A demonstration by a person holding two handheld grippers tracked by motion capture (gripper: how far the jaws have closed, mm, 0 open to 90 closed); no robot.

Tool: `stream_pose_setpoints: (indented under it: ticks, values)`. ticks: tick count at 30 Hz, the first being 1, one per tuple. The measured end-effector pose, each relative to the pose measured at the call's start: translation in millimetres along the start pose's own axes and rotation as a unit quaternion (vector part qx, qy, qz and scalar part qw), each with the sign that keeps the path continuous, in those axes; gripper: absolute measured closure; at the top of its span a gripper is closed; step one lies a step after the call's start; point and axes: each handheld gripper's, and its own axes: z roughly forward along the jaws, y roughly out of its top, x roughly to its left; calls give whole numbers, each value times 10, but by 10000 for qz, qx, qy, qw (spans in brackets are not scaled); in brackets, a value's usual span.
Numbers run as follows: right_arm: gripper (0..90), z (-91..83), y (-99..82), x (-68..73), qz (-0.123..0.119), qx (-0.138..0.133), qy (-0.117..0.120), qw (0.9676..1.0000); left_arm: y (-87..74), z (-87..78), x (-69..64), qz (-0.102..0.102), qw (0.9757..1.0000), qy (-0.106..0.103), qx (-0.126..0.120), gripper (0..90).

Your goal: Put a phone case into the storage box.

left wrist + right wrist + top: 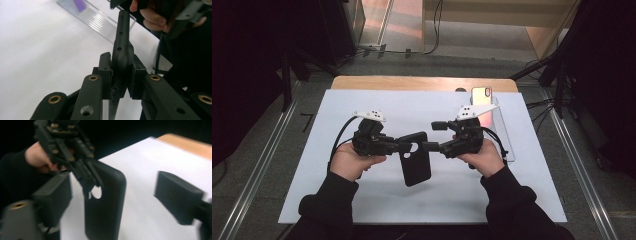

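A black phone case [414,160] is held just above the white mat [362,200] at the table's middle. My left gripper [404,146] is shut on its upper left edge. In the left gripper view both pads press the case [122,50] edge-on at the left gripper [121,75]. My right gripper [434,136] stands open just right of the case's top. In the right gripper view the case [105,202], with its camera hole, hangs between the wide-apart jaws of the right gripper [116,197], touching neither pad. The left gripper [82,170] grips it from above there.
A phone [481,95] leans on a clear stand [499,130] at the mat's back right, close behind my right hand. The wooden table edge [412,82] shows beyond the mat. Dark floor and metal rails lie on both sides.
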Motion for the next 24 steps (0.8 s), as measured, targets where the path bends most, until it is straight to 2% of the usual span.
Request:
stream_pose_setpoints:
  ticks: [2, 6, 9, 13, 15, 20, 24]
  values:
    - [1, 6, -11, 4, 60, -77, -169, 9998, 2, -24, 8, -37, 10000, 52, -36, 768]
    - [0, 38, -41, -4, 198, 58, -425, 9989, 12, -53, 4, -108, 9995, 278, -85, 768]
    - [0, 60, -75, -14, 293, 104, -322, 9990, 21, -76, 6, -183, 9989, 423, -116, 767]
    - [0, 105, -116, 7, 195, 77, -638, 9977, 24, -105, 13, -300, 9976, 574, -229, 767]
    - [0, 127, -132, 18, 190, 126, -698, 9973, 24, -117, 13, -312, 9968, 690, -245, 767]
    - [0, 195, -187, 49, 288, 214, -991, 9944, 27, -136, 14, -438, 9943, 924, -306, 767]
    - [0, 259, -214, 76, 290, 308, -1191, 9920, 33, -155, 24, -602, 9927, 992, -338, 767]
